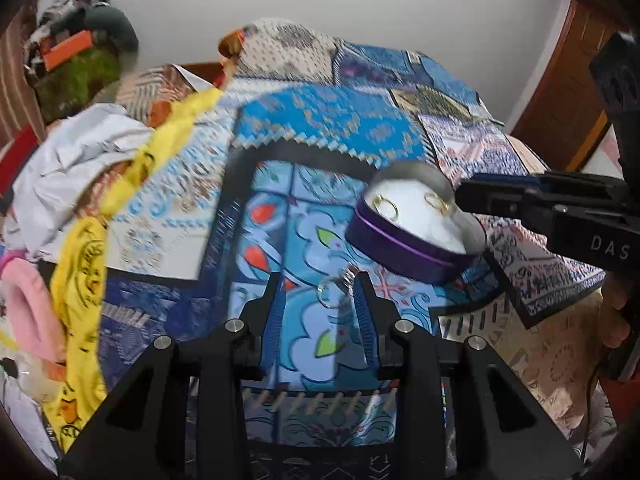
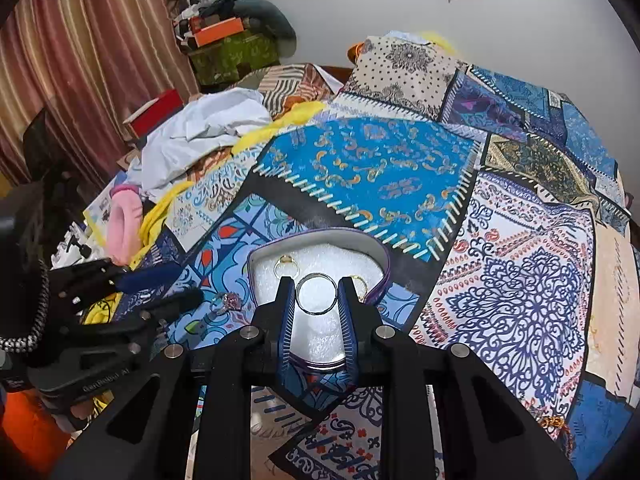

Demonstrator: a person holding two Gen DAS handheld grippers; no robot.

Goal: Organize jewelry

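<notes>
Silver ring pinched upright between the right gripper jaws, held over the white foam of the purple box. Two gold rings in the foam beyond: one far left, one just right of the jaws. Box lying open on the patchwork bed. Left gripper jaws spread, hovering above the bedspread left of the box. Clear stone ring lying between those jaws, close by the right jaw; touching or not, cannot tell. Pink stone on that ring in the right view, near left of the box. Yellow cloth and white cloth heaped far left.
</notes>
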